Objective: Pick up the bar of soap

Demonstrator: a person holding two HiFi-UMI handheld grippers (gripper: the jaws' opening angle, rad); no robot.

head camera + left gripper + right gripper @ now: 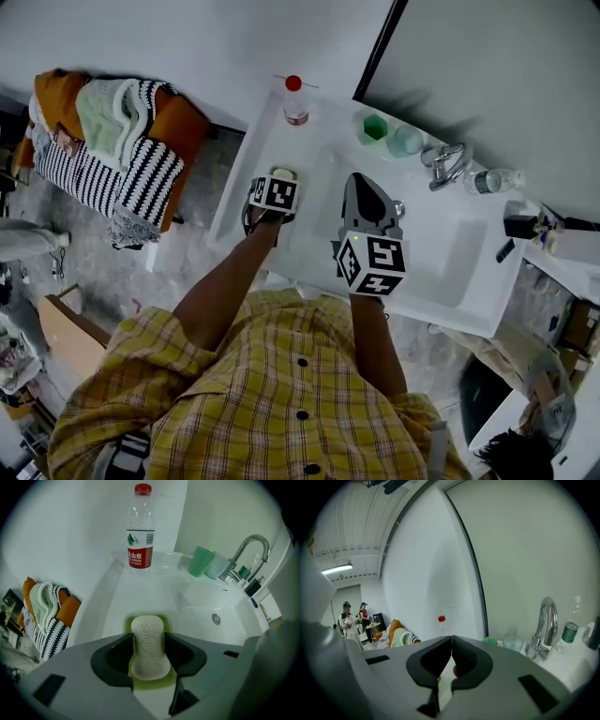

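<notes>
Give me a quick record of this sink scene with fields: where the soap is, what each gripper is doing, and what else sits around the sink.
bar of soap: lying in a green dish on the ledge left of the basin, not lifted
left gripper: jaws apart, one on either side of the soap
right gripper: jaws together, nothing between them, held over the basin
around the sink: red-capped water bottle, green cup, faucet

bar of soap (150, 646): "safeguard" | water bottle (140, 527) label: "spring"
</notes>
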